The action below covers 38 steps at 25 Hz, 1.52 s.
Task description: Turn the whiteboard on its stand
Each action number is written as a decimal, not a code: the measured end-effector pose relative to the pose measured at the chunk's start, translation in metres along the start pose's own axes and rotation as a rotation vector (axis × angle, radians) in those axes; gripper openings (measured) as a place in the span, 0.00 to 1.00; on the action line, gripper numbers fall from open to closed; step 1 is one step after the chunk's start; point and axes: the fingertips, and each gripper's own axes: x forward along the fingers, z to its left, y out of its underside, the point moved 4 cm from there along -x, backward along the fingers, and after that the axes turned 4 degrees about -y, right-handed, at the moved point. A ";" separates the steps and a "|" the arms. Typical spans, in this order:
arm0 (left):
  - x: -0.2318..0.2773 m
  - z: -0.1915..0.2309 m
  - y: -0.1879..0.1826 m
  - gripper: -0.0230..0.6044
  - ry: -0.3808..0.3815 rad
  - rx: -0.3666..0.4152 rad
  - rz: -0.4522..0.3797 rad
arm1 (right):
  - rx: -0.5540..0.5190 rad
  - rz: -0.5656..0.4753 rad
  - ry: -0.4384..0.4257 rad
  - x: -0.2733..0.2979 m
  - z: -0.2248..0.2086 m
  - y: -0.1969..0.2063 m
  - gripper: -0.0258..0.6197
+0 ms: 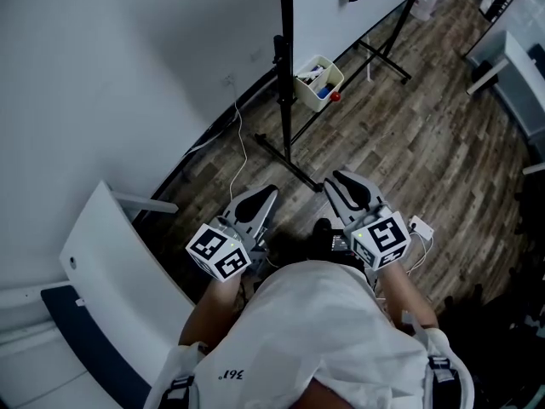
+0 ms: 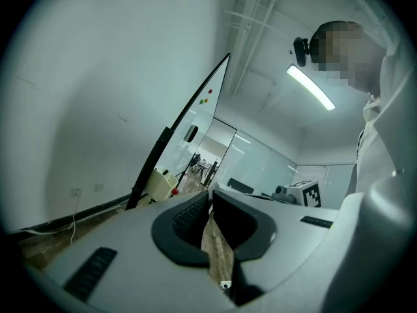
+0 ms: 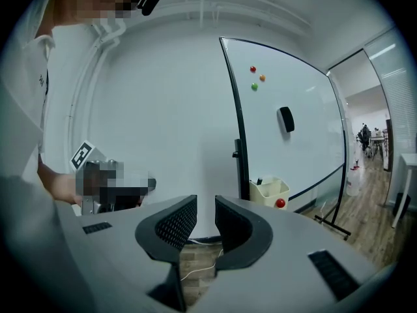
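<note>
The whiteboard (image 1: 324, 2) stands ahead on a black stand whose upright post (image 1: 285, 66) rises from a floor foot (image 1: 294, 167). In the right gripper view the whiteboard (image 3: 293, 142) shows its face, with coloured magnets (image 3: 255, 77) and a black eraser (image 3: 285, 119). The left gripper view sees the whiteboard (image 2: 203, 119) nearly edge-on. My left gripper (image 1: 260, 198) is shut and empty, held short of the stand; its tips (image 2: 210, 197) meet. My right gripper (image 1: 345, 181) is open with nothing between its jaws (image 3: 206, 208), also well short of the board.
A cream basket (image 1: 319, 82) with markers and a red ball hangs low on the stand. A white cable (image 1: 238, 143) trails over the wood floor by the wall. A white tabletop (image 1: 111, 262) lies at my left. White furniture (image 1: 511, 71) stands far right.
</note>
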 end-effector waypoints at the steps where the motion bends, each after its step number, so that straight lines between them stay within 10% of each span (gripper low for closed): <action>1: 0.004 0.002 -0.001 0.05 -0.002 0.002 -0.001 | -0.002 -0.001 -0.004 0.002 -0.003 -0.001 0.18; 29: 0.113 0.039 -0.054 0.19 -0.206 0.092 -0.088 | -0.090 0.006 -0.126 0.031 -0.107 -0.018 0.20; 38: 0.123 0.070 -0.088 0.20 -0.139 0.145 -0.078 | -0.104 0.011 -0.050 0.063 -0.099 -0.026 0.21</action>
